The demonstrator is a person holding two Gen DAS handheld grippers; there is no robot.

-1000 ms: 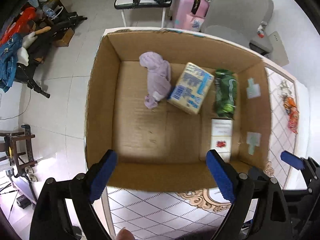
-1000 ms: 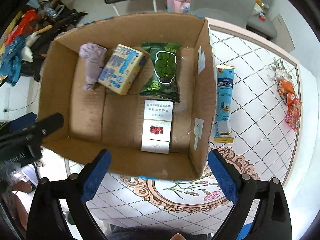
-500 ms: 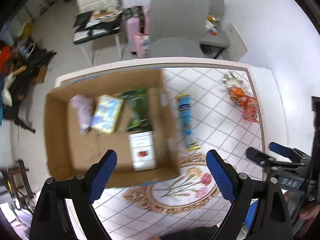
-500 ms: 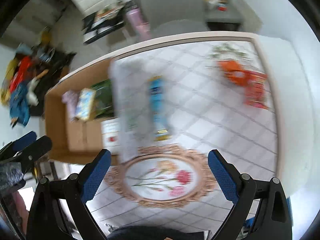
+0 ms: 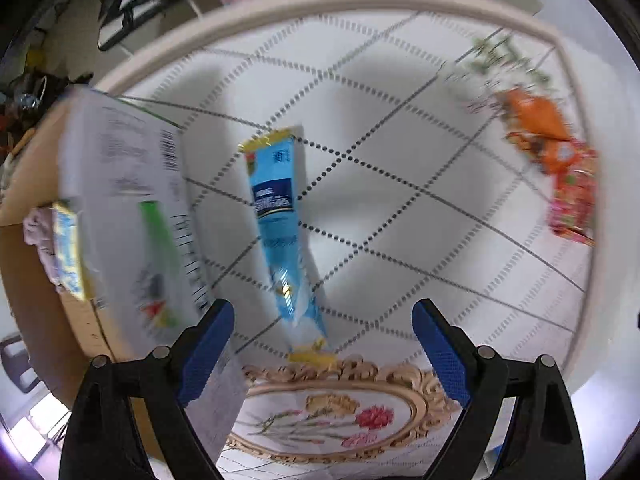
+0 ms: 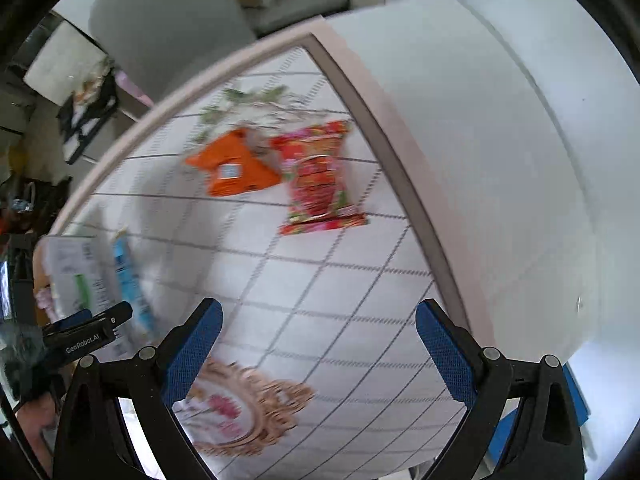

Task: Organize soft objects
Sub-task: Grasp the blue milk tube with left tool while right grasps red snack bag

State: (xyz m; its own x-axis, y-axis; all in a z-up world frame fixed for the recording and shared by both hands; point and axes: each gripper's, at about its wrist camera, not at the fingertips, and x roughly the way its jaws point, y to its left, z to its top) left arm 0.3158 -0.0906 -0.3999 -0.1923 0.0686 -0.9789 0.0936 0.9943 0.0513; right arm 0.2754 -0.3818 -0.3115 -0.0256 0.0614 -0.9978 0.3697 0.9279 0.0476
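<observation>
I'm over a white table (image 5: 400, 208) with a dashed diamond pattern and a gilt floral medallion, chairs and floor clutter beyond its far edge; a second ago both my cameras looked down into the box (image 5: 36, 320), and now both have swung out across the table, so I judge I've left the packed items and am going for the loose ones.

My left gripper (image 5: 322, 344) hangs with jaws spread wide and nothing between them; the blue pack (image 5: 280, 232) lies flat on the table just ahead of it, beside the box wall with its white label. My right gripper (image 6: 318, 340) is likewise wide open and empty; the red pack (image 6: 316, 176) and the orange pack (image 6: 232, 168) lie well ahead of it, touching each other near the table's far corner.

Both views are smeared by motion; print on the packs is unreadable. The box is cut off at the left edge, and I can make out only a yellow packet (image 5: 68, 248) and a lilac cloth (image 5: 40, 228) inside; the rest is hidden behind the wall.
</observation>
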